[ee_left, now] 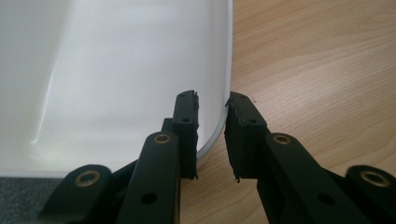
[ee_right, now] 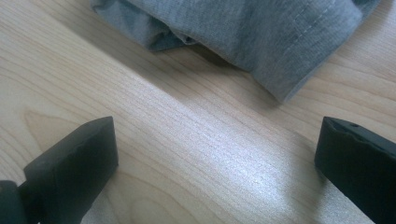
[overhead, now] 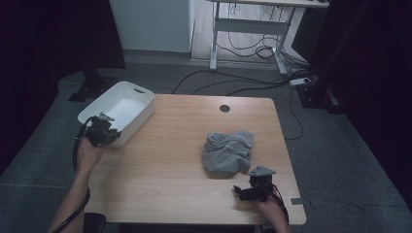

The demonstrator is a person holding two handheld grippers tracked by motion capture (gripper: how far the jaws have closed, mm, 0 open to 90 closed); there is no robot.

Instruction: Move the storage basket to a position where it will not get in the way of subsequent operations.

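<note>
A white plastic bin (overhead: 121, 86) stands at the table's far left corner. My left gripper (overhead: 111, 132) is at the bin's near corner. In the left gripper view its jaws (ee_left: 212, 100) straddle the bin's rim (ee_left: 227, 56), one inside the bin and one outside over the wood, closed on the rim. A crumpled grey garment (overhead: 228, 151) lies right of the table's middle. My right gripper (overhead: 241, 191) rests low on the table just in front of the garment, open. In the right gripper view the garment's hem (ee_right: 261, 32) lies beyond the wide-apart jaws (ee_right: 217, 128), with bare wood between them.
The wooden table (overhead: 165, 170) has a round cable hole (overhead: 224, 108) near its far edge. A label (overhead: 296, 201) sits at the near right corner. Cables and a desk frame (overhead: 248, 29) are on the floor beyond the table.
</note>
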